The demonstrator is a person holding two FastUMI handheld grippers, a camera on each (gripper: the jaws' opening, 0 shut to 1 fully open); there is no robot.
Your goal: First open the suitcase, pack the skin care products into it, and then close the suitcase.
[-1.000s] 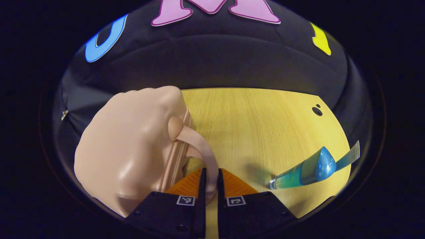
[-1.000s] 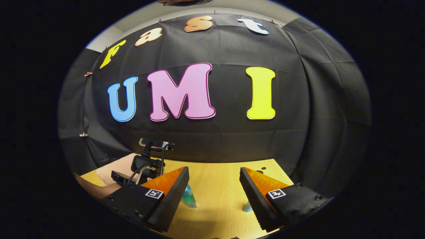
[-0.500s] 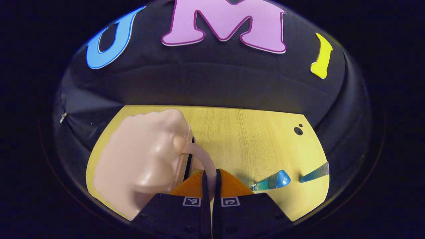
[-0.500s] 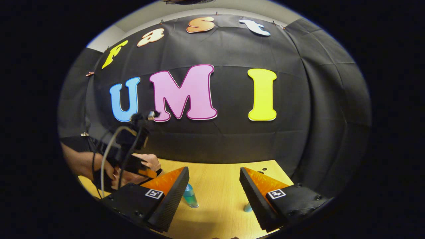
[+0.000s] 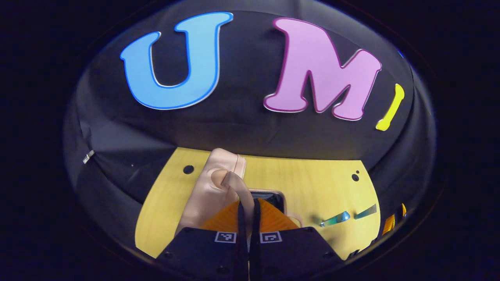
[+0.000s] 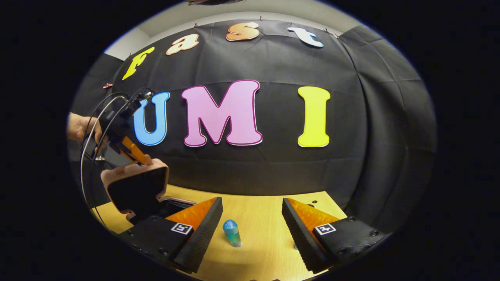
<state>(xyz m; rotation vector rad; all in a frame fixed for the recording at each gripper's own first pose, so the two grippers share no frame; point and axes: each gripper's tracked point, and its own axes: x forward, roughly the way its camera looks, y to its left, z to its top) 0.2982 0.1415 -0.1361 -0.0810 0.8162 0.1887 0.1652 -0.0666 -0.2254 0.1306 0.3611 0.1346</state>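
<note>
My left gripper (image 5: 247,201) is shut on the pale pink loop handle (image 5: 237,186) of the small pink suitcase. Its lid (image 5: 211,191) is raised, and the dark inside (image 5: 271,198) shows beneath. In the right gripper view the lid (image 6: 136,188) stands nearly upright with its dark lining facing me. The left gripper (image 6: 127,145) and a hand (image 6: 78,127) hold it from above. A blue-green bottle (image 6: 231,233) stands on the table between the fingers of my open right gripper (image 6: 252,230). The bottle (image 5: 334,219) and a teal tube (image 5: 365,212) sit right of the suitcase.
The wooden table (image 6: 258,210) ends at the black cloth wall behind. Small round holes (image 5: 188,169) mark the tabletop left and right of the suitcase. A cable (image 6: 91,132) loops from the left gripper.
The left gripper has risen with the handle, swinging the suitcase lid up from nearly flat to nearly upright. The right gripper has stayed open and almost still.
</note>
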